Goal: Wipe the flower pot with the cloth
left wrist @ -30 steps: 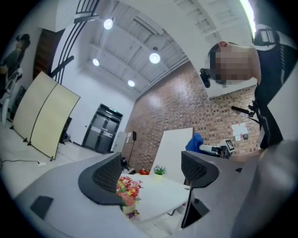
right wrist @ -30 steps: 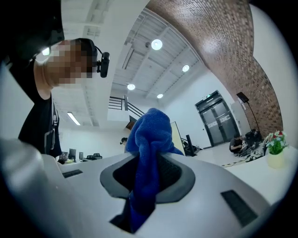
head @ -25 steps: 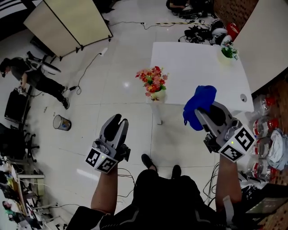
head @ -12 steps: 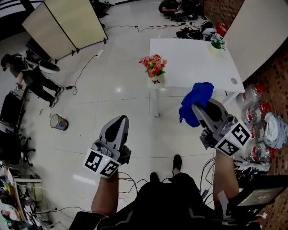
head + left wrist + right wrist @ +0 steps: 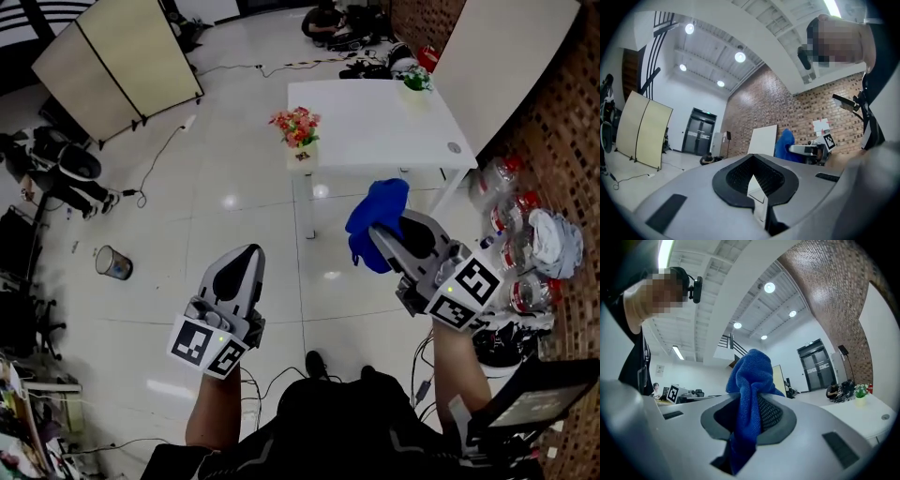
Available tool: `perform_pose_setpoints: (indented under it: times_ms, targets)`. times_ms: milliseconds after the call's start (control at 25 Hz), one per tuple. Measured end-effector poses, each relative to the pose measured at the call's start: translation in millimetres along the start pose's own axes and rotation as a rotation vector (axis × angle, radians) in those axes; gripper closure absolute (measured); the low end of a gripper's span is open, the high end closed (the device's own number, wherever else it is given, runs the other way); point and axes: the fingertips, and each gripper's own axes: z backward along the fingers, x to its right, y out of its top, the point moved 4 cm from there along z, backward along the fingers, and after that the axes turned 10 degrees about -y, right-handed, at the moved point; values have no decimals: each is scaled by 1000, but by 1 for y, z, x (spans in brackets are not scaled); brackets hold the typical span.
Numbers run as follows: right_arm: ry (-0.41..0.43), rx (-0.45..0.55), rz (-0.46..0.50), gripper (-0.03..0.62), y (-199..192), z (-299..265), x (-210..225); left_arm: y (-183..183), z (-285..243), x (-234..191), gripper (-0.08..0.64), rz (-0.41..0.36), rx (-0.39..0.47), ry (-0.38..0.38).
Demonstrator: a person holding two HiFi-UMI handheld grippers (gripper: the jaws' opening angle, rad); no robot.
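Sticking out of the right gripper [image 5: 382, 236], whose jaws are clamped on it, one blue cloth [image 5: 371, 220] is seen in front of the near edge of the one white table [image 5: 375, 131]. Its long axis is laid along the jaws and pointed toward the table. Two pots are counted on the table. The flower pot [image 5: 299, 152] with red blooms is set upright at the near left corner, long axis vertical. A small green plant pot [image 5: 415, 82] is set at the far right corner. The left gripper [image 5: 246, 255] is seen well short of the table, its jaws pressed together on nothing.
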Motion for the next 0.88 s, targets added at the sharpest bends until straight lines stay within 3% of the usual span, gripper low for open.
perform_pose_setpoints:
  times_ms: [240,400,600,880]
  targets:
    - [36,-5,16,526,13,52,-6,6,-7,56,557,-6,-11,85]
    - [12,-18,32,526,14,79,-5,13,-10,87,557,-36,-34,115]
    - [-21,-37,65,526,15,97,-19,22,-1,111,557,-40,-34,88]
    - [-48,-25,50,528,16,87,-55,32,34,108,557,-32,-31,83]
